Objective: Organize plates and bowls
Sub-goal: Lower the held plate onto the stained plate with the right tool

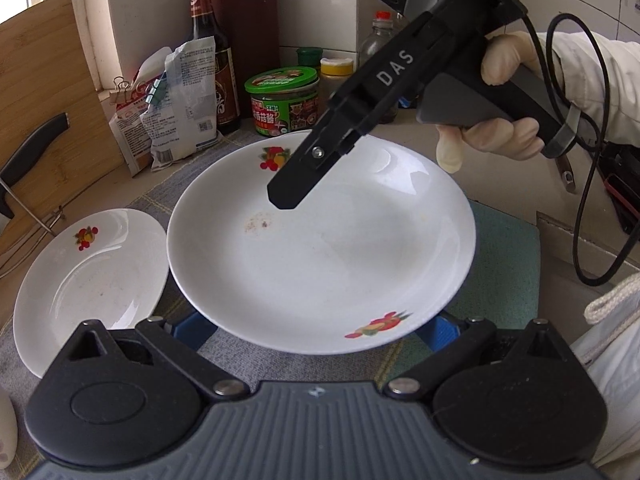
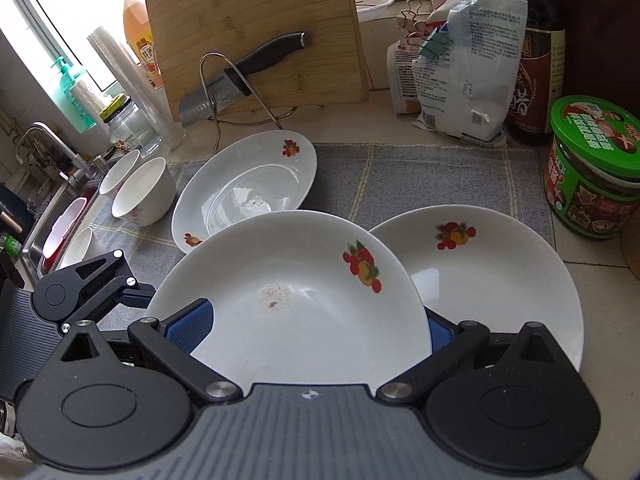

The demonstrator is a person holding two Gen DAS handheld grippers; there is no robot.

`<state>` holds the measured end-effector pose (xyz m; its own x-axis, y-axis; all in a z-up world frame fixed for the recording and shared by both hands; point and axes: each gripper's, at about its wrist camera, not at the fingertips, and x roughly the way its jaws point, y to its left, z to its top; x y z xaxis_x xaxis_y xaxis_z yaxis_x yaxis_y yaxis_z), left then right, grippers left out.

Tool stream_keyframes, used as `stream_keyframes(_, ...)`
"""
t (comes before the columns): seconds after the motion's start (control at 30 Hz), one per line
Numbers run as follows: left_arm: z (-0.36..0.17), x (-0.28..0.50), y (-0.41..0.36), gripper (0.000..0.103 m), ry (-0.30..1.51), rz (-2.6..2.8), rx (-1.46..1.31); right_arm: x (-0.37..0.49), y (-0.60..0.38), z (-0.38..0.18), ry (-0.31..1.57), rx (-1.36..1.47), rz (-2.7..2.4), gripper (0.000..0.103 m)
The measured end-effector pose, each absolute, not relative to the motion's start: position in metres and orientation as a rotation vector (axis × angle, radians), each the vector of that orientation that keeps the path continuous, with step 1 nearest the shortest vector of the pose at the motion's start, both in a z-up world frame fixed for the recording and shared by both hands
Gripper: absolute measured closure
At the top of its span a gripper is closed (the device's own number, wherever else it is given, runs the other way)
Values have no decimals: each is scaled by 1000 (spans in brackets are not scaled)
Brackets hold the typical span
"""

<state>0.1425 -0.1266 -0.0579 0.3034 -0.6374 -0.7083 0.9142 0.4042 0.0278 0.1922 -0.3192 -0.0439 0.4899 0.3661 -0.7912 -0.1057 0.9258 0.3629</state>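
Observation:
A white plate with fruit decals (image 1: 320, 248) (image 2: 296, 304) fills the middle of both views, and some brown crumbs lie in its well. My left gripper (image 1: 316, 332) (image 2: 140, 292) is open, its blue pads (image 1: 196, 328) at the plate's near rim. My right gripper (image 2: 314, 332) (image 1: 284, 198) is open too and slants down over the plate, held by a gloved hand (image 1: 492, 136). This plate overlaps a second plate (image 2: 492, 288). A third plate (image 1: 84, 280) (image 2: 248, 184) lies on the grey mat. Three white bowls (image 2: 142, 192) stand by the sink.
A cutting board (image 2: 256, 28) and a knife (image 2: 240, 68) lean in a wire rack behind the plates. A green jar (image 2: 592, 176) (image 1: 282, 96), a sauce bottle (image 2: 536, 52) and clipped bags (image 2: 460, 68) line the wall. The sink (image 2: 60, 216) is at the left.

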Motion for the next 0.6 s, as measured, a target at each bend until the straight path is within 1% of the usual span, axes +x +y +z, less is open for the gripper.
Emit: stream_keyframes(0.6,-71,158,-161,1,705,-1098,485,198,-353,-55,1030,306,264,0)
